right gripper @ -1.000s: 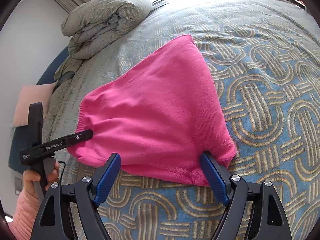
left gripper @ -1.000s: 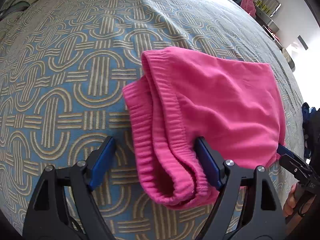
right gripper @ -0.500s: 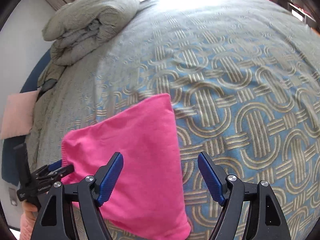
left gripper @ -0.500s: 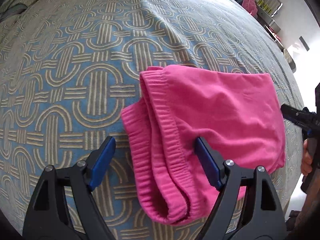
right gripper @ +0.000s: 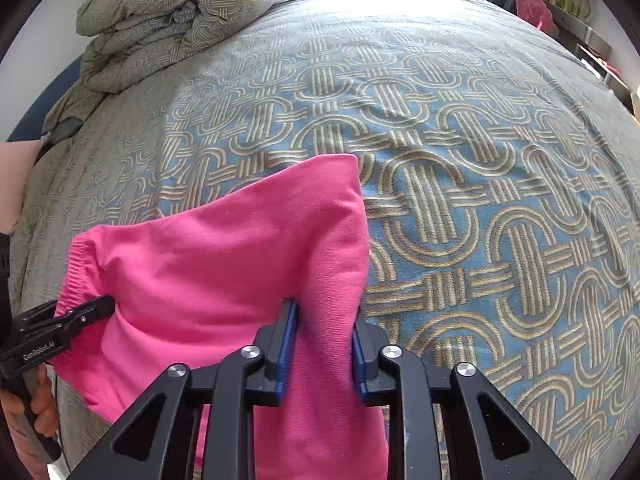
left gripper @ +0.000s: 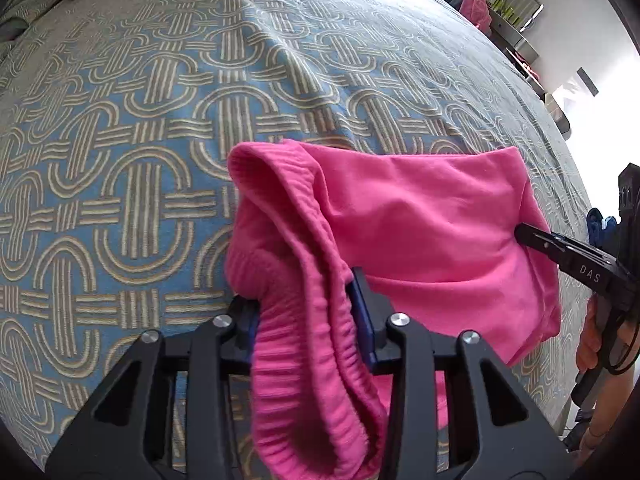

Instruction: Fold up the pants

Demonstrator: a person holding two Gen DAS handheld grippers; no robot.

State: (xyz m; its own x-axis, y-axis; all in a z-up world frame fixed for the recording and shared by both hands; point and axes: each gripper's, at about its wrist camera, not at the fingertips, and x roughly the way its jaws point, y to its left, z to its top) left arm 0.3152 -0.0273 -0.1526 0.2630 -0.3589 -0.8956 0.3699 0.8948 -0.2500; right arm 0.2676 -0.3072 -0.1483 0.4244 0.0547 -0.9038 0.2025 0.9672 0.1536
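Observation:
Folded pink pants (left gripper: 420,220) lie on the patterned bedspread (left gripper: 120,120). My left gripper (left gripper: 306,312) is closing its jaws on the ribbed waistband (left gripper: 288,208), which is bunched between the blue pads. In the right wrist view the pants (right gripper: 220,260) fill the lower left. My right gripper (right gripper: 323,340) is closing its jaws on their right-hand folded edge, with fabric pinched between the pads. Each view also shows the other gripper's tip at the far side of the pants: the right gripper (left gripper: 560,248), the left gripper (right gripper: 68,320).
A rolled duvet (right gripper: 172,16) lies at the head of the bed, and a pink pillow (right gripper: 16,176) sits at the left edge. A shelf (left gripper: 516,20) with bottles and clothes stands beyond the bed. A hand (left gripper: 588,344) grips the right gripper's handle.
Both grippers were wide open around the pants' edges; now both have pinched the fabric. The right gripper has swung back over the pants' folded edge.

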